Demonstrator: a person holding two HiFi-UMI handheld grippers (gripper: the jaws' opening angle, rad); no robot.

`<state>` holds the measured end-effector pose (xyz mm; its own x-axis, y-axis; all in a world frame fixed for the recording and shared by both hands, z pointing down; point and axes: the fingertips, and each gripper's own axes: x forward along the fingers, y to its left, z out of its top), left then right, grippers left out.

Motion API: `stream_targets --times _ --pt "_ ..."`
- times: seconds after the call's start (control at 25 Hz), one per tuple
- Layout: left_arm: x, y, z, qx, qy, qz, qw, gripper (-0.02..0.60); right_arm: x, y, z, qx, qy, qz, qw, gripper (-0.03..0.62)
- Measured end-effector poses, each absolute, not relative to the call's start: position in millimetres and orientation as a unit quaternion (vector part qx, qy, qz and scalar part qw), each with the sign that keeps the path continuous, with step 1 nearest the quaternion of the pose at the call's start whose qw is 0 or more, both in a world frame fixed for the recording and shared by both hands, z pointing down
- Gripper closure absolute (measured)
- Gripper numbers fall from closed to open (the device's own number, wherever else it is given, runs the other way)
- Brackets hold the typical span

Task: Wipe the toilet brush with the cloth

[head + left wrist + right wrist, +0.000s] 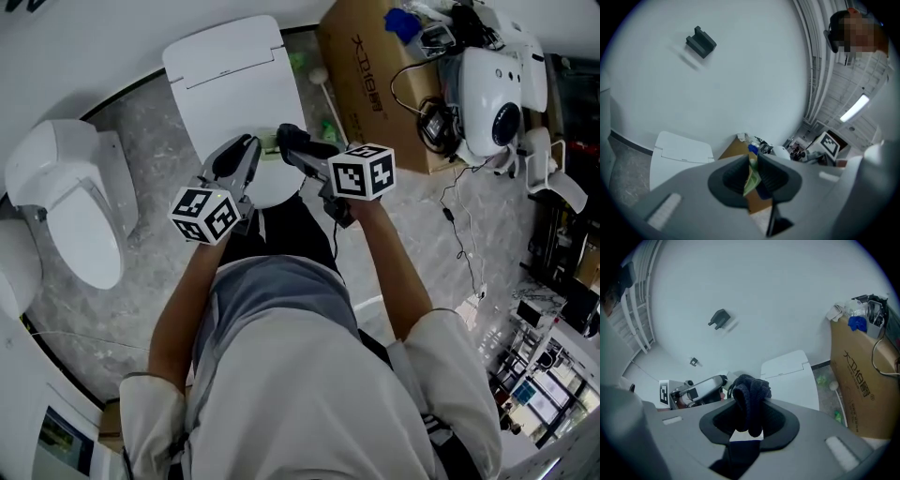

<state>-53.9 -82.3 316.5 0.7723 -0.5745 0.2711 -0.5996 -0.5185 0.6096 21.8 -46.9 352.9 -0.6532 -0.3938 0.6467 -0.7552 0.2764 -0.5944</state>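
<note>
My left gripper (751, 165) is shut on a thin green piece (750, 177) that looks like part of the toilet brush; the rest of it is hidden by the jaws. A dark navy cloth (749, 397) bunches up out of my right gripper (748, 404), which is shut on it. In the head view both grippers are raised side by side over the toilet's seat end, the left gripper (251, 146) a little left of the right gripper (287, 137), and a pale green bit (268, 141) shows between them.
A white toilet (225, 70) with its lid down stands straight ahead against the wall. A second toilet (70, 202) is at the left. A cardboard box (370, 80) full of gear stands at the right. A stick with a white ball end (320, 77) and green bits lie on the floor between.
</note>
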Motion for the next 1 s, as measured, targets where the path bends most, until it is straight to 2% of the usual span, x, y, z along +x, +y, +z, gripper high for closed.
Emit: stream_targets --times 0.48,1.0 --pt "-49.1 -82.6 310.9 0.882 -0.304 0.05 0.357 0.581 9.8 -42.3 312.7 0.38 -0.8 0.433 0.168 0.496" --pt "-61.3 -58.2 293.5 0.898 -0.285 0.085 0.324 0.581 14.3 -22.2 296.9 0.402 -0.802 0.412 0.162 0.496"
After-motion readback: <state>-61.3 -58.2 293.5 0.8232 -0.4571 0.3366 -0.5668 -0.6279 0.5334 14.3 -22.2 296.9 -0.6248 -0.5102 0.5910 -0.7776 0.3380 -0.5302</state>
